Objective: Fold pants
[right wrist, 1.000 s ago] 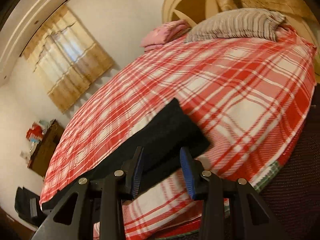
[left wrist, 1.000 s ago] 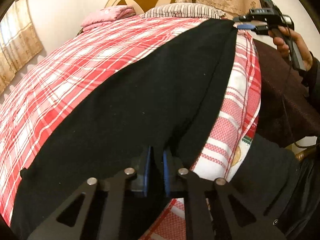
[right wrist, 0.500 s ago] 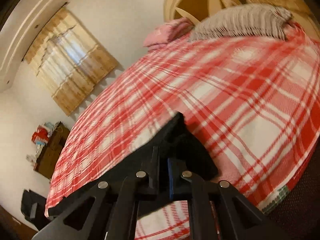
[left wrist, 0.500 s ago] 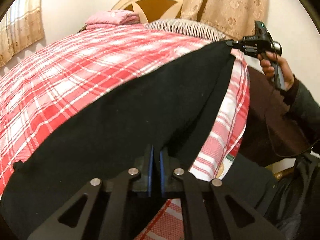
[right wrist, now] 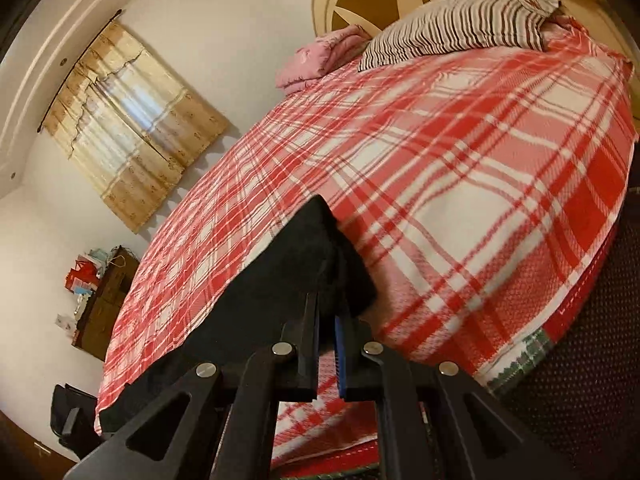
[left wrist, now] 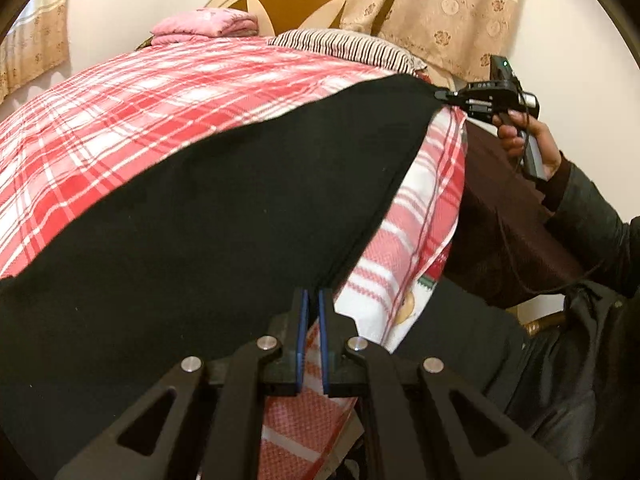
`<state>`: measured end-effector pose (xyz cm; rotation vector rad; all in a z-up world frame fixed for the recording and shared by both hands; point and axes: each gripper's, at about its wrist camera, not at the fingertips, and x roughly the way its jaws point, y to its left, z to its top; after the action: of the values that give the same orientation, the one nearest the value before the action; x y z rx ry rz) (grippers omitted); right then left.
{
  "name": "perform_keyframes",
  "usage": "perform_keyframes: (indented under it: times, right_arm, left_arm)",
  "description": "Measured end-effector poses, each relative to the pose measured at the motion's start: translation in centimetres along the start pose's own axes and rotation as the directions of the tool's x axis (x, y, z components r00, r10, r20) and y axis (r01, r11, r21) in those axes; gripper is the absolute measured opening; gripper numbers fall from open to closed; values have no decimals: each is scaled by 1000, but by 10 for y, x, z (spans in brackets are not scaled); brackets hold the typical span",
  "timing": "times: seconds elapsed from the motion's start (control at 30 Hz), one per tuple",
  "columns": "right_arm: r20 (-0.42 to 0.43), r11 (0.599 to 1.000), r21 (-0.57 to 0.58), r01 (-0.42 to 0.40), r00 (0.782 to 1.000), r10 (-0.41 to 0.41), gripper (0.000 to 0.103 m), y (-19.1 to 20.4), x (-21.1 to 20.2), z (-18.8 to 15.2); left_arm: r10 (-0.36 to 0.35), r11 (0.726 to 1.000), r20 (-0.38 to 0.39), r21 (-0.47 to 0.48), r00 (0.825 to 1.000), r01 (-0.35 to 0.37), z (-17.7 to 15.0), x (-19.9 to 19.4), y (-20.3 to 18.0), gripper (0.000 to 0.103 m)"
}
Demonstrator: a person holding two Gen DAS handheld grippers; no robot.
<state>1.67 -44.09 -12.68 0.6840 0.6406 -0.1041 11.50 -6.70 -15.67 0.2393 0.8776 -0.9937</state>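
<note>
Left wrist view first: on the far left a curtain (left wrist: 28, 44) hangs by the wall. Next comes the bed (left wrist: 120, 120) with its red and white check cover. A folded pink blanket (left wrist: 206, 26) and a striped pillow (left wrist: 348, 46) lie at the far end, by the round headboard (left wrist: 280, 0). The black pants (left wrist: 224, 208) lie stretched across the near part of the bed, from the near left up to the far right. The left tongs (left wrist: 313, 300) point down at the bed and are clenched on the near edge of the pants. At the far right corner of the pants, the right tongs (left wrist: 442, 95) pinch the cloth. A hand (left wrist: 528, 136) holds their handle from the right, with a dark sleeve (left wrist: 592, 208) behind it. The fingers wrap around the handle, and the tongs point left toward the pants.

Right wrist view: on the far left is a wooden cabinet (right wrist: 106, 296) with small things on top, and a curtained window (right wrist: 128, 124) above it. The bed (right wrist: 440, 160) fills the middle and right. The right tongs (right wrist: 327, 312) tilt down and are clenched on the end of the pants (right wrist: 280, 280), which bunches up just past the tips.
</note>
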Motion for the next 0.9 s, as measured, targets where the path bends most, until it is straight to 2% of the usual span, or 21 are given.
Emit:
perform_keyframes:
  times: [0.17, 0.23, 0.27, 0.3, 0.37, 0.47, 0.53, 0.6, 0.7, 0.73, 0.8, 0.9]
  right_arm:
    - [11, 1000, -13, 18, 1000, -17, 7, 4, 2, 4]
    - [29, 999, -4, 35, 999, -35, 11, 3, -3, 5]
    - [48, 998, -9, 63, 997, -62, 20, 5, -8, 6]
    - [80, 994, -13, 110, 991, -109, 34, 7, -15, 7]
    - [144, 988, 0, 152, 978, -150, 46, 10, -31, 8]
    - [183, 986, -41, 163, 971, -153, 46, 31, -40, 8]
    - [181, 985, -116, 130, 978, -108, 46, 60, -37, 3]
    - [131, 973, -221, 73, 990, -45, 46, 97, -23, -8]
    - [-24, 932, -353, -79, 997, 75, 46, 148, 11, -39]
    - [-72, 917, -381, -119, 992, 99, 46, 161, 21, -51]
    - [-185, 873, -448, -190, 976, 117, 46, 188, 46, -79]
    - [-305, 814, -529, -242, 949, 84, 46, 212, 71, -118]
  left_arm:
    - [-7, 1000, -1, 1, 1000, 7, -1, 0, -2, 6]
    - [-12, 1000, 10, 16, 1000, 12, -1, -5, -7, 6]
    - [-16, 1000, 15, 21, 1000, 15, -1, -9, -9, 6]
    - [-14, 1000, 25, 23, 1000, 13, -2, -14, -10, 6]
    - [-6, 1000, 53, 23, 999, 5, -3, -26, -11, 6]
    - [16, 1000, 93, 9, 996, -17, -5, -43, -7, 12]
    - [45, 999, 115, -3, 992, -44, -5, -48, -1, 12]
    - [68, 997, 128, -40, 990, -63, -4, -47, 9, 13]
    - [84, 991, 148, -113, 986, -67, -4, -38, 24, 27]
    - [89, 990, 148, -119, 985, -71, -5, -34, 24, 33]
    - [86, 988, 136, -141, 987, -66, -8, -23, 27, 36]
    - [76, 985, 104, -162, 992, -59, -17, -12, 29, 36]
